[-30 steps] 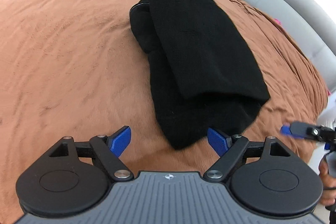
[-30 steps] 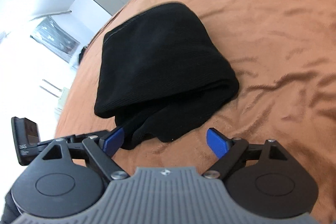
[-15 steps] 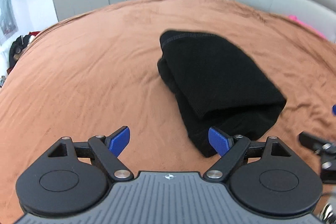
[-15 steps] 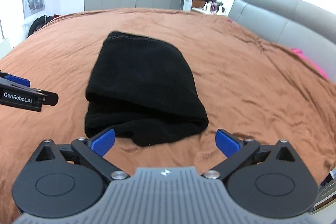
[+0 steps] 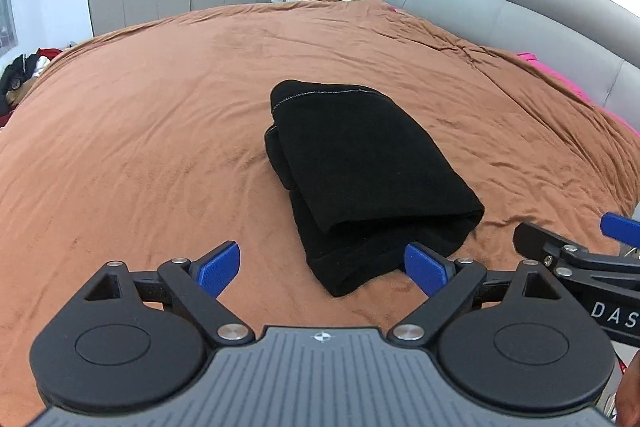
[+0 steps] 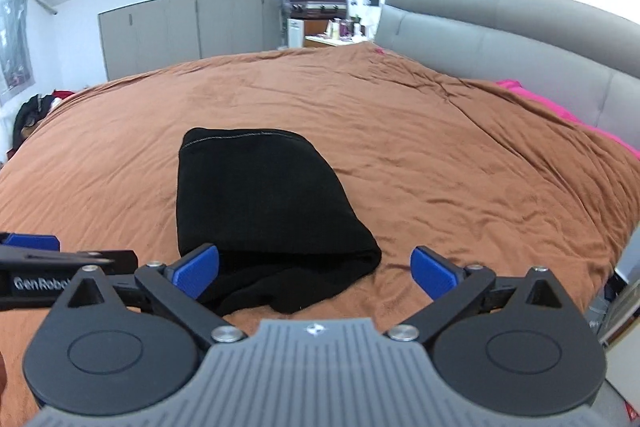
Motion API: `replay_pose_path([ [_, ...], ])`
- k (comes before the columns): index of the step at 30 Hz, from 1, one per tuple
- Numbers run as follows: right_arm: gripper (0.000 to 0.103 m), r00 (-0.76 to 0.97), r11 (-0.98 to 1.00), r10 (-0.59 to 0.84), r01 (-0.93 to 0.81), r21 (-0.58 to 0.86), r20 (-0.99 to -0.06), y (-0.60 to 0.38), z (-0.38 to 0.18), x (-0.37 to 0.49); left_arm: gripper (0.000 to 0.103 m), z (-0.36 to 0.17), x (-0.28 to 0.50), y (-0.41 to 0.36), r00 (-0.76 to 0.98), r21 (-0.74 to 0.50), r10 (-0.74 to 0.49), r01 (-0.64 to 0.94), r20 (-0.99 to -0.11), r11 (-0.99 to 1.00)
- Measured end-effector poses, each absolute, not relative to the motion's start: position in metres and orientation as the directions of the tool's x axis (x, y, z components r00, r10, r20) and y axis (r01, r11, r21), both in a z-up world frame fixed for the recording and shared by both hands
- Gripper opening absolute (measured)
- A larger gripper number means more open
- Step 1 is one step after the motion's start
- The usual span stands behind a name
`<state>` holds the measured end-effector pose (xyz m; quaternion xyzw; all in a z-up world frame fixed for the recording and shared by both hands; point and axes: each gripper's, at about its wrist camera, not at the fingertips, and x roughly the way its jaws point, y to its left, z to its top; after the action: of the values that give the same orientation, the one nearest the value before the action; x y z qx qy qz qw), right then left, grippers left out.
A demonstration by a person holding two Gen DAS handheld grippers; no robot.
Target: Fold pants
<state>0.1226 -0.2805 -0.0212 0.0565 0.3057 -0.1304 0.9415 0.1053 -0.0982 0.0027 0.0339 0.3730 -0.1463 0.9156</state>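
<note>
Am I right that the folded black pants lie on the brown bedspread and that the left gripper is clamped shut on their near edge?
Not quite. The left gripper is open, its blue fingers spread wide and holding nothing, as the left wrist view shows. The rest stands: the folded black pants lie on the brown bedspread.

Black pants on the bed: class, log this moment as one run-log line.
pants: folded, lying on brown bedspread | left hand-held gripper: open, empty | right hand-held gripper: open, empty
</note>
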Motion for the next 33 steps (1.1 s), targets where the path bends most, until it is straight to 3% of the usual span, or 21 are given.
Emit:
replay_pose_path([
  [33, 0.098, 0.74, 0.95, -0.214, 0.31, 0.041, -0.638, -0.286, -0.017, 0.111, 0.103, -0.004, 0.099, -0.109, 0.676, -0.023, -0.212, 0.277, -0.706, 0.961],
])
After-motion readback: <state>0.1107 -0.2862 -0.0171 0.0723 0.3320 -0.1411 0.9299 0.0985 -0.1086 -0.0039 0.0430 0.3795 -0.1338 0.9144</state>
